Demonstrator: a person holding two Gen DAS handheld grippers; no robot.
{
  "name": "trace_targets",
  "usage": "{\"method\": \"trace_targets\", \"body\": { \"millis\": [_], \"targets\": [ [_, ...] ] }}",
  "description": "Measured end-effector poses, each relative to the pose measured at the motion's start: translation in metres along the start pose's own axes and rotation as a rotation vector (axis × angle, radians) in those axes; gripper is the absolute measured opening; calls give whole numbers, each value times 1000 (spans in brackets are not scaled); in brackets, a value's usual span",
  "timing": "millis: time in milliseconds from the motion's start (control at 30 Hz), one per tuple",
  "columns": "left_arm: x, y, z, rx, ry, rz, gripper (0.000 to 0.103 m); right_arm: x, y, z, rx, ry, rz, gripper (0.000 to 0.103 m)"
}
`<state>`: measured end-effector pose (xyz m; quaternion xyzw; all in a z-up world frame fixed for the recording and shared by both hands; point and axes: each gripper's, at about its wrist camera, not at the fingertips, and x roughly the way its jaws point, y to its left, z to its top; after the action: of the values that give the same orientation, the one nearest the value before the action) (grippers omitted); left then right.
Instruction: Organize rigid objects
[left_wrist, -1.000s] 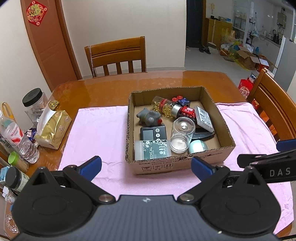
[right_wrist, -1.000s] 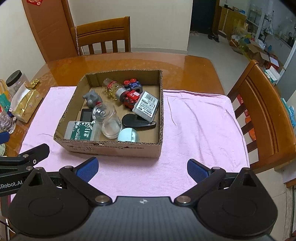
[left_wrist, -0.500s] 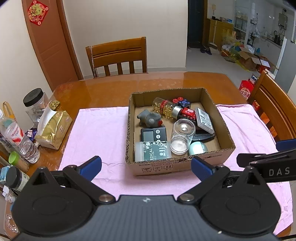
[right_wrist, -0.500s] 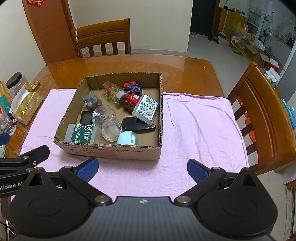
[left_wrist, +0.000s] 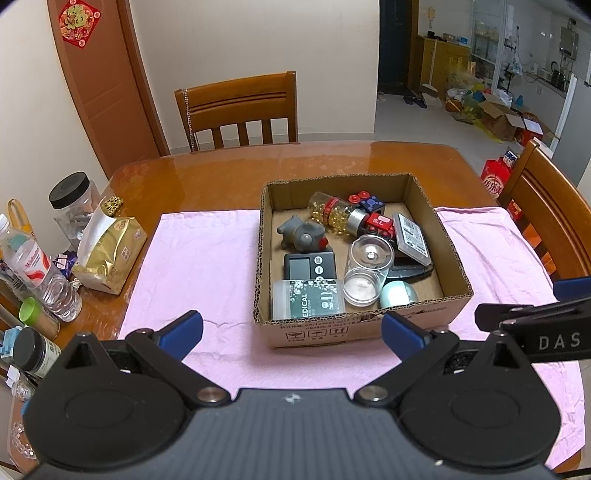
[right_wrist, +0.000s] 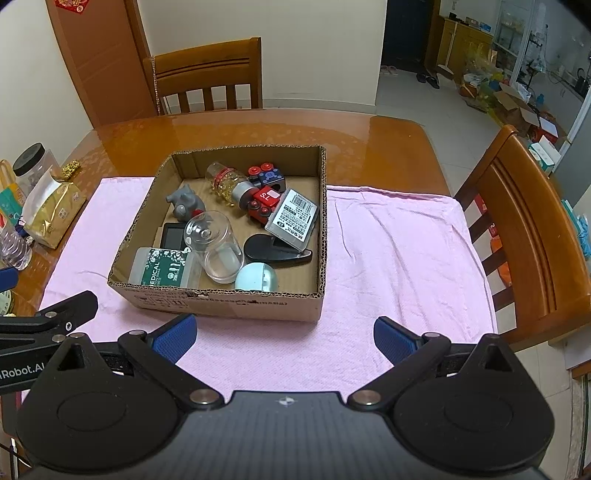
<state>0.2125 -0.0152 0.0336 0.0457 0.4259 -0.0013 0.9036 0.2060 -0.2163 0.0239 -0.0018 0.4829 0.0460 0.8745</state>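
Note:
A cardboard box (left_wrist: 452, 258) (right_wrist: 221, 304) sits on a pink cloth (left_wrist: 199, 254) (right_wrist: 399, 266). In it lie a grey toy animal (left_wrist: 301, 234), a pill bottle (left_wrist: 332, 212), red and blue toy blocks (left_wrist: 373, 218), a clear glass jar (left_wrist: 367, 269), a black timer (left_wrist: 308, 266), a green-labelled container (left_wrist: 308, 299), a mint round object (left_wrist: 399, 293), a barcode case (left_wrist: 412, 240) and a black clip (right_wrist: 275, 251). My left gripper (left_wrist: 291, 330) is open and empty in front of the box. My right gripper (right_wrist: 284, 334) is open and empty, near the box's front right.
Jars, a water bottle (left_wrist: 37, 269) and a gold bag (left_wrist: 107, 251) crowd the table's left edge. Wooden chairs stand at the far side (left_wrist: 240, 107) and at the right (right_wrist: 524, 229). The cloth lies on a glossy wooden table (left_wrist: 221, 173).
Both grippers have drawn back and risen slightly, so the box looks a little farther off. Both stay open. Nothing in the box has moved.

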Motion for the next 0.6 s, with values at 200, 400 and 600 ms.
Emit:
{"method": "trace_targets", "body": {
  "millis": [200,400,600],
  "targets": [
    [-1,-1,0,1,-1,1,102,-1,-1,1,1,-4,0,103],
    [-2,-1,1,1,-1,2,102,-1,0,1,-2,-6,0,103],
    [-3,-1,1,1,-3,2,102,-2,1,2,-7,-6,0,103]
  ]
}}
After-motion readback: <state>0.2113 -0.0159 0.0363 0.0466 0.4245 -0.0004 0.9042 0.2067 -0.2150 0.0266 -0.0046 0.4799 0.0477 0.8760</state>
